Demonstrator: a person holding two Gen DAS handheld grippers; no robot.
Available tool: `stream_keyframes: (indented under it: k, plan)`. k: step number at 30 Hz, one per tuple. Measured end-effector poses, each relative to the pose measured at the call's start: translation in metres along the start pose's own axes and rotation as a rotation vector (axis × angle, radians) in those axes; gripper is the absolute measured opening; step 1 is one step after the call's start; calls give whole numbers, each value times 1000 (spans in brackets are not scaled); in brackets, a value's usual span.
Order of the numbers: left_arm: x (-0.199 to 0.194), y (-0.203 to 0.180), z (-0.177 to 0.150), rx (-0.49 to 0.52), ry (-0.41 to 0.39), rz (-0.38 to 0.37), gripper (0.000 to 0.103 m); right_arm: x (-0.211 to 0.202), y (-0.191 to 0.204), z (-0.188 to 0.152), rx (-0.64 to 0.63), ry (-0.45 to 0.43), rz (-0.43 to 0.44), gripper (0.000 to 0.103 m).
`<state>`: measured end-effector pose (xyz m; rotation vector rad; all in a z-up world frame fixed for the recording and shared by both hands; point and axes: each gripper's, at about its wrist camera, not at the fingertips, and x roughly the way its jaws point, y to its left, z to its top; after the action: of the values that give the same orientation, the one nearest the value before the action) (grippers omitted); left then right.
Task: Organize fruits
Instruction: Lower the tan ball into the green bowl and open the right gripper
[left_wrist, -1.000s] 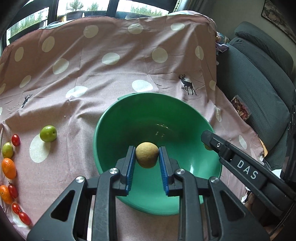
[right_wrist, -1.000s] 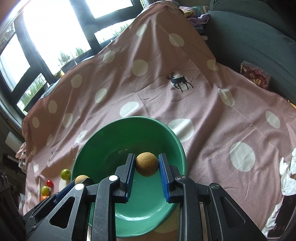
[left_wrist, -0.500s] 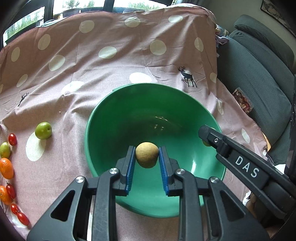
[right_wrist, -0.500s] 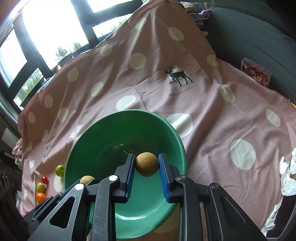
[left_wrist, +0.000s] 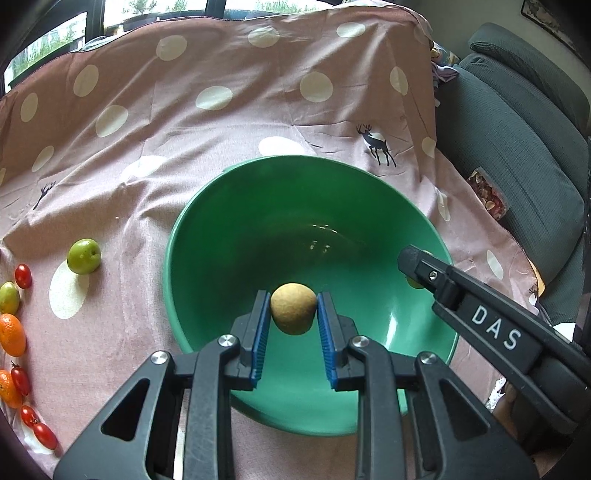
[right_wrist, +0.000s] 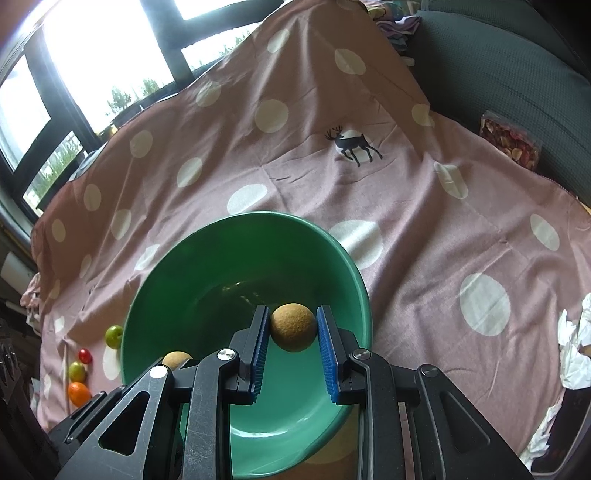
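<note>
A large green bowl (left_wrist: 229, 236) sits on a pink spotted cloth; it also shows in the right wrist view (right_wrist: 177, 273). My left gripper (left_wrist: 293, 314) is shut on a round brown fruit (left_wrist: 293, 308) and holds it above the bowl's inside. My right gripper (right_wrist: 291, 328) is shut on a second round brown fruit (right_wrist: 293, 326), also over the bowl. The right gripper's arm (left_wrist: 491, 325) reaches over the bowl's right rim. The left gripper's fruit (right_wrist: 176, 359) shows at the bowl's near left in the right wrist view.
On the cloth left of the bowl lie a green fruit (left_wrist: 84, 256), cherry tomatoes (left_wrist: 23, 276), another green fruit (left_wrist: 8, 297) and small oranges (left_wrist: 12, 334). A grey sofa (left_wrist: 517, 155) with a snack packet (left_wrist: 487, 194) stands at the right. Crumpled white paper (right_wrist: 574, 354) lies at the right.
Both grippers have moved forward over the bowl with their fruits still held. The bowl now looms larger and lies more directly beneath them.
</note>
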<state>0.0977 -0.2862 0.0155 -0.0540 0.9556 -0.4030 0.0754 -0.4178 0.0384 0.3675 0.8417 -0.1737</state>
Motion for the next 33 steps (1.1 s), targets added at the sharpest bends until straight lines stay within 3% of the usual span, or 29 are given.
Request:
stream_keyframes:
  k: [33]
  plan:
    - [9,4,-2,5,13,23,26,7,3,-2,-17,29,-32,27]
